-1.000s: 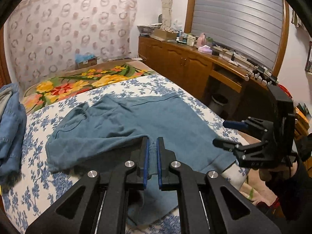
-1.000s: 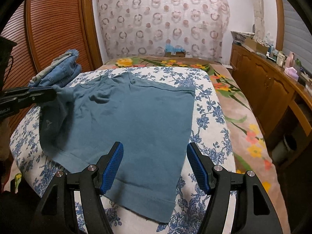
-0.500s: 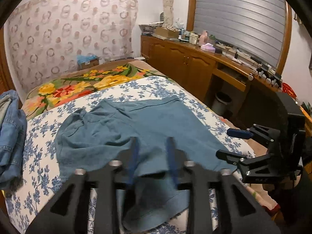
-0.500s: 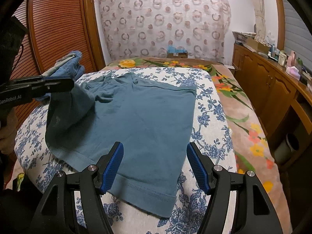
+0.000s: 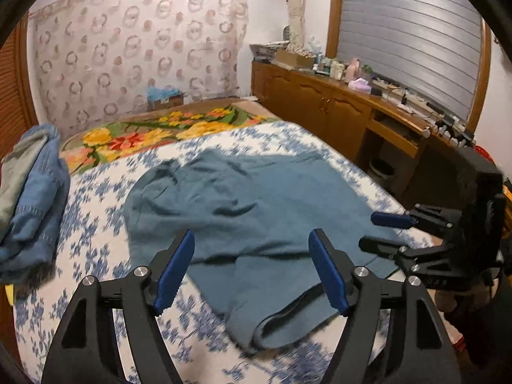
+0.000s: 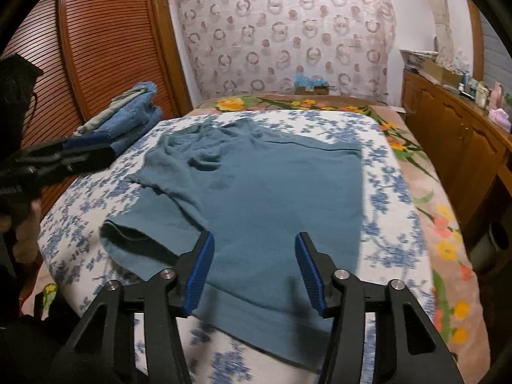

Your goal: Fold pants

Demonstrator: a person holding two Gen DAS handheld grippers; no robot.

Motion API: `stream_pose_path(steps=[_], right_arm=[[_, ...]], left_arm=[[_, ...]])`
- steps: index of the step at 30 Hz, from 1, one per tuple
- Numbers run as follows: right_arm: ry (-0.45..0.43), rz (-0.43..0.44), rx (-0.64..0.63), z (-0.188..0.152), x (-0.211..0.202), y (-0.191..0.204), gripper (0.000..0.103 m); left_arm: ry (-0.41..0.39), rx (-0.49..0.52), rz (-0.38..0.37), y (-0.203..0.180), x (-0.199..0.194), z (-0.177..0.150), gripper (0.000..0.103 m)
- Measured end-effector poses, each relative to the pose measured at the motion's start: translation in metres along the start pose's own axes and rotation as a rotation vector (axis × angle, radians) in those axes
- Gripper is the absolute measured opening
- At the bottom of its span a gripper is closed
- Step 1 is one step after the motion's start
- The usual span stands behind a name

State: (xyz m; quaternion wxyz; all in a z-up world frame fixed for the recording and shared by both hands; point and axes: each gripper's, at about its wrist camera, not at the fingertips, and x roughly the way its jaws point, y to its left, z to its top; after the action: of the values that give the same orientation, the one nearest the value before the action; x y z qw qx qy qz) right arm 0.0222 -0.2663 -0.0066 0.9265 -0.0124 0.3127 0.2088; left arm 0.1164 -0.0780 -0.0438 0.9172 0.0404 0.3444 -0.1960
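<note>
Teal pants (image 6: 272, 198) spread on flowered bedspread (image 6: 387, 192), one leg seemingly folded over; left gripper (image 5: 251, 267) and right gripper (image 6: 252, 268) wide, holding nothing.

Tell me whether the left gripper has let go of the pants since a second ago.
Yes. The left gripper, earlier shut on the pants, is now open, and that leg lies dropped on the floral bedsheet.

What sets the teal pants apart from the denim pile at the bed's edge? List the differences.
1. The teal pants lie spread out in mid-bed; the denim pile is bunched at the side by the slatted doors.
2. The pants are plain teal; the pile is faded blue denim with a grey piece on top.
3. The pants lie right before both open tongs; the pile sits off to the side.

Both rest on the floral bedspread.
</note>
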Motion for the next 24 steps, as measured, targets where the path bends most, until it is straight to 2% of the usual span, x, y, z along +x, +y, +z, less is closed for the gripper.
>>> stream_pose_path(steps=[6, 12, 18, 20, 24], right_arm=[[0.023, 0.052, -0.026, 0.002, 0.024, 0.021, 0.047], [0.076, 0.076, -0.020, -0.001, 0.048, 0.023, 0.043], [0.091, 0.087, -0.022, 0.001, 0.060, 0.025, 0.041], [0.094, 0.097, -0.024, 0.000, 0.061, 0.028, 0.036], [0.088, 0.110, -0.041, 0.001, 0.058, 0.036, 0.019]], left_arm=[[0.069, -0.021, 0.018, 0.015, 0.015, -0.027, 0.075], [0.150, -0.024, 0.013, 0.021, 0.030, -0.055, 0.075], [0.160, -0.032, 0.004, 0.019, 0.033, -0.062, 0.075], [0.158, -0.036, 0.002, 0.019, 0.032, -0.063, 0.075], [0.150, -0.038, 0.004, 0.019, 0.029, -0.063, 0.075]])
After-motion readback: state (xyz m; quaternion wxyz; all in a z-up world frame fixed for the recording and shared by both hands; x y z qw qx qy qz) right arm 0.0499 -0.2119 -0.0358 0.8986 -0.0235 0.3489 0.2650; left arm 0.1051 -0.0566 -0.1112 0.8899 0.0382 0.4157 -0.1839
